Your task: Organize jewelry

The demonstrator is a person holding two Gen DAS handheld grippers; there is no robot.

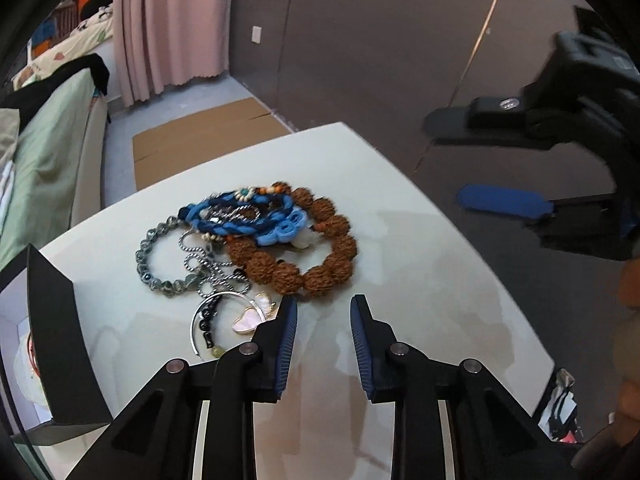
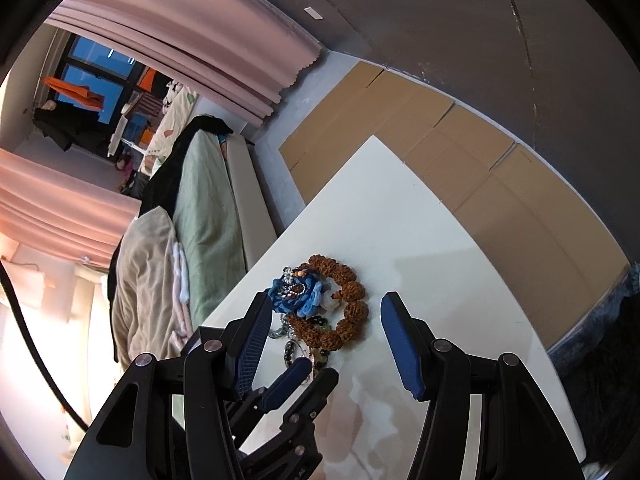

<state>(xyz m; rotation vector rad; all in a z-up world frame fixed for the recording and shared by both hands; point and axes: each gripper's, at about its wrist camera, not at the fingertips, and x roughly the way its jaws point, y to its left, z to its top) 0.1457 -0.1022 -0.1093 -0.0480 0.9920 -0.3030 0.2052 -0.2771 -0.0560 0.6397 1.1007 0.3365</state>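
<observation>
**Both grippers open above the jewelry pile**

Left gripper point(image 1: 324, 308): jaws apart, nothing between them, held low over the white tabletop point(image 1: 420, 248). The jewelry pile point(image 1: 248, 240) lies just ahead of its fingertips and slightly to the left. Pile contents, tangled and touching: a brown seed-bead bracelet point(image 1: 320, 248) nearest the gripper's centre line, a blue braided cord piece point(image 1: 256, 216) lying over its far side, a grey-green bead bracelet point(image 1: 160, 260) further left, a twisted silver chain point(image 1: 216, 268), and a pale shell pendant point(image 1: 250, 318) right beside the left fingertip. A black box point(image 1: 60, 340) stands at the far left of this gripper.

Right gripper point(image 2: 324, 312): jaws wide apart, holding nothing, raised well above the tabletop. In the right wrist view the pile sits ahead, between its fingers, toward the left finger. In the left wrist view it hangs off to the upper right, well apart from the pile.
</observation>
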